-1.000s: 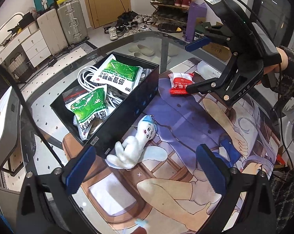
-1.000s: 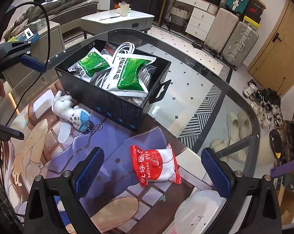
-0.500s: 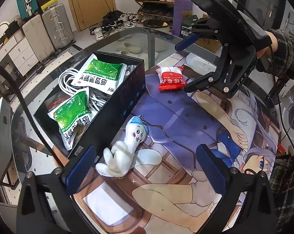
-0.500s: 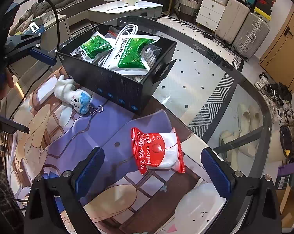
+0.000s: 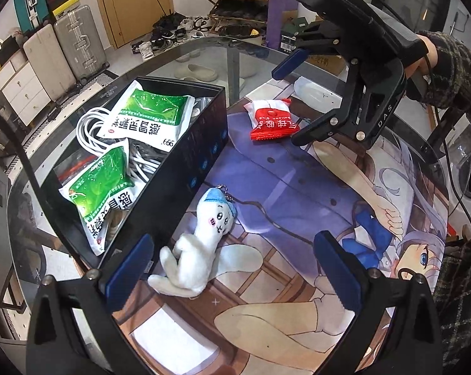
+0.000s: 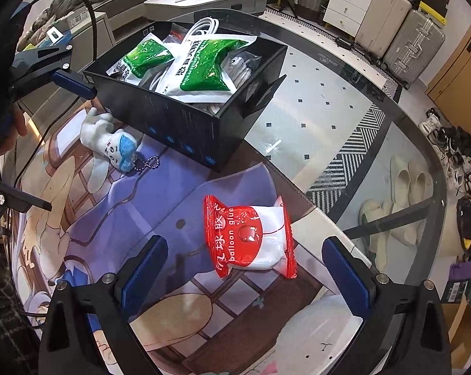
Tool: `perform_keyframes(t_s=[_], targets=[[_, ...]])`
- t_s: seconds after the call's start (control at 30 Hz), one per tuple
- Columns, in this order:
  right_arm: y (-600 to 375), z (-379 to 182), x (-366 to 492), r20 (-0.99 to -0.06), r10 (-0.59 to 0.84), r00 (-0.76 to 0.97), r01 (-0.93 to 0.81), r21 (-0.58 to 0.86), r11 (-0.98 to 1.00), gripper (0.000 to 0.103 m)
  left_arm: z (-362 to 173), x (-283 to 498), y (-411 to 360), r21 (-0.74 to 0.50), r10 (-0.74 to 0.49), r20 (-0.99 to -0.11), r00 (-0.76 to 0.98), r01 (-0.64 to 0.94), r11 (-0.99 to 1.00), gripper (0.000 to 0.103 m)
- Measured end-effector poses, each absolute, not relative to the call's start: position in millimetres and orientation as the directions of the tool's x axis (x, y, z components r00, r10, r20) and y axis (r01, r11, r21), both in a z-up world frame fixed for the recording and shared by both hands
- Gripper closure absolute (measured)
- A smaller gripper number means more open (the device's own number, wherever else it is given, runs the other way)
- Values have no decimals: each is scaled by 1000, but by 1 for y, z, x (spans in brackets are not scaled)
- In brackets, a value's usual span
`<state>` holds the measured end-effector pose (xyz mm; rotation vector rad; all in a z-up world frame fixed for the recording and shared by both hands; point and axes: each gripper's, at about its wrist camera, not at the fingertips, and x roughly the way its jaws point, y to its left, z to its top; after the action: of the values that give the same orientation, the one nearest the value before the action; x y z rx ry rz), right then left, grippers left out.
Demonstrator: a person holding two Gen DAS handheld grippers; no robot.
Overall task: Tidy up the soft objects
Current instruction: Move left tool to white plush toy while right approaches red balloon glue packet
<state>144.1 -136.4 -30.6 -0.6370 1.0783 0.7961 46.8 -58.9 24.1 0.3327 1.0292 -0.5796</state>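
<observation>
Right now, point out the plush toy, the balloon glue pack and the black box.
plush toy [image 5: 204,234], left wrist view, on its white body.
balloon glue pack [image 6: 251,237], right wrist view, on its red front.
black box [image 6: 185,125], right wrist view, on its near wall.

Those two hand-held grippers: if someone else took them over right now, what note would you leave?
Left gripper: open, empty, above the white plush toy with the blue cap, which lies on the printed mat beside the black box.
Right gripper: open, empty, its fingers either side of the red-and-white "balloon glue" packet on the mat, not closed on it.
Done: two green-and-white pouches and white cables already lie in the box.
Left: probably grasp the plush toy and the packet and put both in the box.
</observation>
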Motion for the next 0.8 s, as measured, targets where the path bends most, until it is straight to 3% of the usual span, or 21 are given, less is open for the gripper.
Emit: perform_keyframes(t_s=[0.8], targets=[[-125, -58, 179, -952, 224, 207, -830, -50, 556, 3, 7, 54, -54, -11, -312, -872, 378, 622, 783, 3]])
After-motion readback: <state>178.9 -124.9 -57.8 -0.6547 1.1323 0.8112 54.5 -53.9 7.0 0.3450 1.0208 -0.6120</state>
